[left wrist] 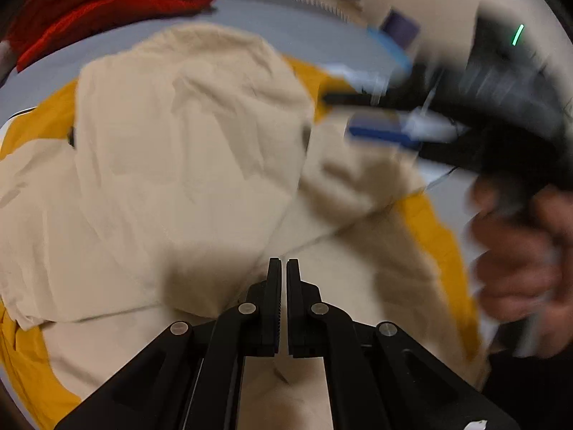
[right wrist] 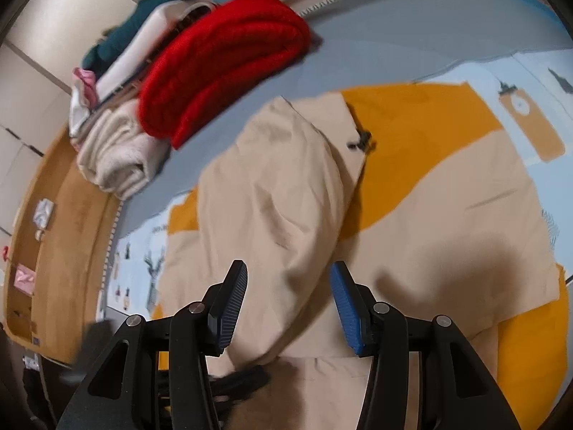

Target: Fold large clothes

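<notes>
Right wrist view: a bed under a pale blue sheet with an orange patch is shown, with a wooden shelf at the left edge and a red knit stacked on folded laundry at upper left. The beige garment is spread across the centre. The right gripper is seen open, beige cloth between its jaws ungripped; the left gripper is closed on nothing.
</notes>
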Demonstrator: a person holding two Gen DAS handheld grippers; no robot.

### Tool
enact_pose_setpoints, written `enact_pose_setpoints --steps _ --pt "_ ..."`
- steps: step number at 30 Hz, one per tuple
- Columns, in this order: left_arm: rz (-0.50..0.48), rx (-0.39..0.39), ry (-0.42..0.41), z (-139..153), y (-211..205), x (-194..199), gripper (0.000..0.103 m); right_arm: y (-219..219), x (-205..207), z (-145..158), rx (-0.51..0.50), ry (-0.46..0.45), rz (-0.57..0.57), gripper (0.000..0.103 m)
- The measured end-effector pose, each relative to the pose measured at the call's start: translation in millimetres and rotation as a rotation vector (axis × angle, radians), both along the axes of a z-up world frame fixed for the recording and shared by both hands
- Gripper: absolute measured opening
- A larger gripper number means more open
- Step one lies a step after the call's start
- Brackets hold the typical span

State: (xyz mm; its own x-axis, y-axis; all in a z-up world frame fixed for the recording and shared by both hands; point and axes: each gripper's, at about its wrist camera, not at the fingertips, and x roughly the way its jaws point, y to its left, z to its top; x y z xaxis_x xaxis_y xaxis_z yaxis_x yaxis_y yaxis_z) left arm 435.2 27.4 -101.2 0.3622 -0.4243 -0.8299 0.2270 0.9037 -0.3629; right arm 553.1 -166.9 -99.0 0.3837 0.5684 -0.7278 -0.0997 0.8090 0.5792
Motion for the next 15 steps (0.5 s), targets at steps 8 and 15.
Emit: enact_pose_setpoints --steps 8,15 --pt "0.416 -0.072 0.1 -22.5 81.5 9.5 0.033 6.2 8.4 -33.1 0.026 0.077 -0.007 0.05" --pt "0.541 -0.199 0.26 -63.6 90.7 9.3 0.029 9.5 4.9 -43.7 0.036 0.066 -0.037 0.004"
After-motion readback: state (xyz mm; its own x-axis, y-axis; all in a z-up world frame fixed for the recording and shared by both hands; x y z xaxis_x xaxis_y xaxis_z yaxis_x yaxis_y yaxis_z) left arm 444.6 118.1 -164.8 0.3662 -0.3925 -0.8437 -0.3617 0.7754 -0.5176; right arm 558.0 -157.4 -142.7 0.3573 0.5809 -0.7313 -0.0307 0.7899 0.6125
